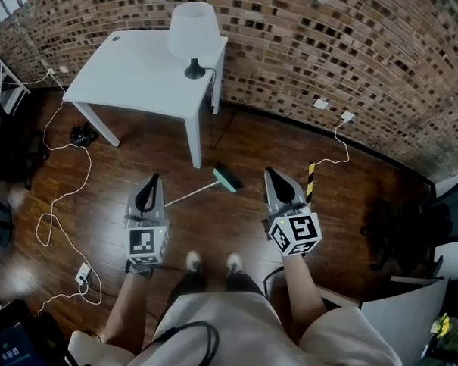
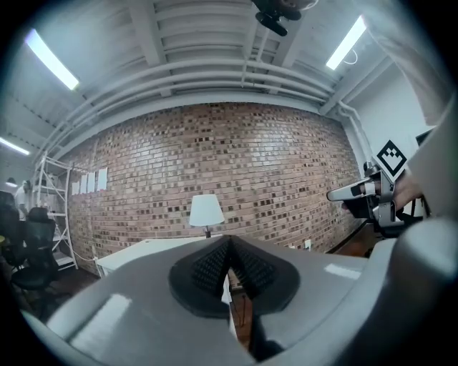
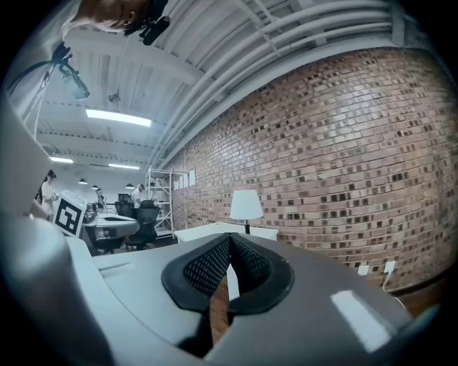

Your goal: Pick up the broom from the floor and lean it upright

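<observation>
The broom [image 1: 227,178], with a teal head and a thin white handle [image 1: 190,194], lies flat on the dark wooden floor just in front of the white table's near leg. My left gripper [image 1: 154,177] hovers over the handle's end, to the left of the head. To the right of the head is my right gripper [image 1: 269,171]. Both point level toward the brick wall. In the left gripper view the left gripper [image 2: 229,241] has its pads together with nothing between them. The right gripper [image 3: 230,237] looks the same in its own view. Neither gripper view shows the broom.
A white table [image 1: 145,76] with a white lamp [image 1: 193,32] stands against the brick wall ahead. A yellow-and-black striped stick [image 1: 310,181] lies near the right gripper. White cables [image 1: 63,193] and a socket [image 1: 83,274] trail at left; a chair [image 1: 435,215] stands at right.
</observation>
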`<action>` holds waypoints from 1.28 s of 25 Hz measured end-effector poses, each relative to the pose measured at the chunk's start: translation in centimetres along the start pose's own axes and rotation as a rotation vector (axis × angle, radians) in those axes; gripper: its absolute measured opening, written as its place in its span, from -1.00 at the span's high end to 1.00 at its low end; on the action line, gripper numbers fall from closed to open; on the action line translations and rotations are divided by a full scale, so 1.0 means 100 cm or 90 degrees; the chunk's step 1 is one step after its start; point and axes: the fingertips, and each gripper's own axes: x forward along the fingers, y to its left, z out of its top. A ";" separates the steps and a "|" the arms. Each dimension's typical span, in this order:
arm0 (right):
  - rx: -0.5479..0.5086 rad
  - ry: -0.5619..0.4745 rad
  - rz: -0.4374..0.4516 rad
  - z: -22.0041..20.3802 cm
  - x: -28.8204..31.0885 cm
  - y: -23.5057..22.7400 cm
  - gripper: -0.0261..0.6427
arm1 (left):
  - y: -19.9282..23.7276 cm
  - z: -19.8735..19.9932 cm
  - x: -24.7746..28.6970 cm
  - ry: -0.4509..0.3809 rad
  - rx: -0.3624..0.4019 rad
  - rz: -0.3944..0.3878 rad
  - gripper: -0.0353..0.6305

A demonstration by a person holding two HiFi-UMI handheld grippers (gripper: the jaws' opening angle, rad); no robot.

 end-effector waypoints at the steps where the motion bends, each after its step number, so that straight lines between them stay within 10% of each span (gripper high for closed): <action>1: 0.000 0.003 0.006 -0.002 0.006 0.000 0.89 | 0.004 -0.005 0.001 0.005 -0.004 0.007 0.89; 17: -0.011 0.075 0.107 -0.065 0.107 0.048 0.88 | 0.086 -0.077 -0.010 0.080 -0.022 0.098 0.89; 32: -0.082 0.140 0.261 -0.205 0.219 0.111 0.82 | 0.155 -0.232 -0.013 0.151 -0.057 0.184 0.89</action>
